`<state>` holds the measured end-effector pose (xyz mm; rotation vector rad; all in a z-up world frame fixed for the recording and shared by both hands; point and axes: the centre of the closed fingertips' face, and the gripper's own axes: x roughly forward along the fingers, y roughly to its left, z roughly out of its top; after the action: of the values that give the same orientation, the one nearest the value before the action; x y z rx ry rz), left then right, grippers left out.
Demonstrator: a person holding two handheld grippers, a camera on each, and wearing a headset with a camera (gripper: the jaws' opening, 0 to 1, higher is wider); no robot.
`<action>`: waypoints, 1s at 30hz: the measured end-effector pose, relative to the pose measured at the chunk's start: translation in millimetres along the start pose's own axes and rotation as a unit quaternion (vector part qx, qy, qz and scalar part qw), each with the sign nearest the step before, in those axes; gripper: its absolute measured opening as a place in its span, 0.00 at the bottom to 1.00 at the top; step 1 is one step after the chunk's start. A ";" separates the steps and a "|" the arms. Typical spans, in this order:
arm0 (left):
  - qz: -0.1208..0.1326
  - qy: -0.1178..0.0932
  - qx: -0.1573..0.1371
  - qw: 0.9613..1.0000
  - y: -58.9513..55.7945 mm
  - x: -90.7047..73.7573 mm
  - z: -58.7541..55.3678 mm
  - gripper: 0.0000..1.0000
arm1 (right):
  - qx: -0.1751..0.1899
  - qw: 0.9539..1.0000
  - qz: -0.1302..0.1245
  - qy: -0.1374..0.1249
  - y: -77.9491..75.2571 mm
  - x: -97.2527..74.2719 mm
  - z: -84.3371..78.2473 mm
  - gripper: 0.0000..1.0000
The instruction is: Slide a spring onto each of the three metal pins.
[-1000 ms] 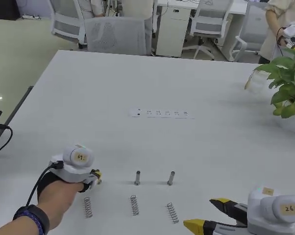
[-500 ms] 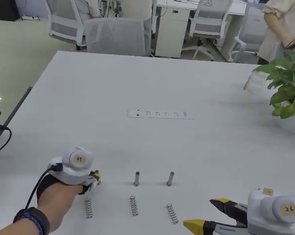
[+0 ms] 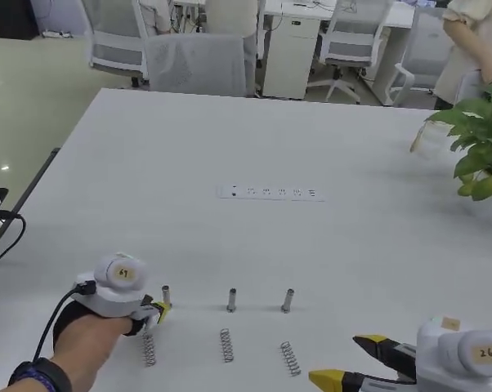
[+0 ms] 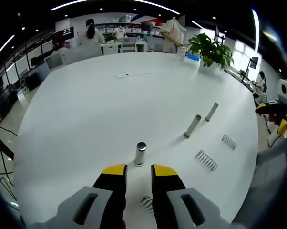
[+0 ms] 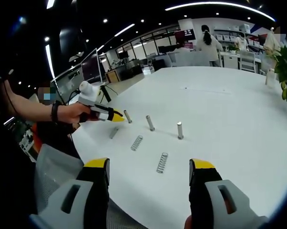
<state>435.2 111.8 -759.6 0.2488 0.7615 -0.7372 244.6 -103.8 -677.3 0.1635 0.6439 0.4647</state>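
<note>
Three short metal pins stand upright in a row on the white table: left pin (image 3: 166, 294), middle pin (image 3: 231, 300), right pin (image 3: 288, 300). In front of each lies a loose spring: left spring (image 3: 149, 349), middle spring (image 3: 226, 345), right spring (image 3: 289, 358). My left gripper (image 3: 158, 309) sits low just short of the left pin (image 4: 140, 153), its yellow tips (image 4: 115, 169) slightly apart with nothing between them. The left spring (image 4: 146, 202) lies under its jaws. My right gripper (image 3: 348, 358) hovers at the table's near right, wide open and empty, facing the springs (image 5: 161, 162).
A white power strip (image 3: 266, 193) lies at mid-table. A potted plant (image 3: 483, 147) and a clear cup (image 3: 430, 135) stand at the far right. A black cable (image 3: 9, 229) hangs off the left edge. Office chairs (image 3: 197, 61) and people are beyond the table.
My left gripper has drawn back toward me, uncovering the left pin, which now stands upright alone. The right gripper has stayed in place. The head camera shifted slightly.
</note>
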 end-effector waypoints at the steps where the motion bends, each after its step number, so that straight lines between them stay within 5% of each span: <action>1: 0.000 0.000 -0.001 1.000 0.7 -2.6 -1.7 0.14 | 0.001 1.000 0.000 0.000 0.5 -0.5 -1.1 0.67; 7: 0.008 0.003 0.004 1.000 5.4 -12.9 -12.5 0.15 | 0.004 1.000 0.000 0.004 0.4 -0.8 -7.0 0.67; 30: 0.025 -0.001 -0.059 0.998 15.3 -57.8 -62.9 0.24 | 0.005 1.000 0.013 0.021 4.9 4.5 -24.1 0.67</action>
<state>383.5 181.4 -764.5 0.1604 0.7916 -0.6428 231.2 -97.3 -697.4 0.1730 0.6863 0.4907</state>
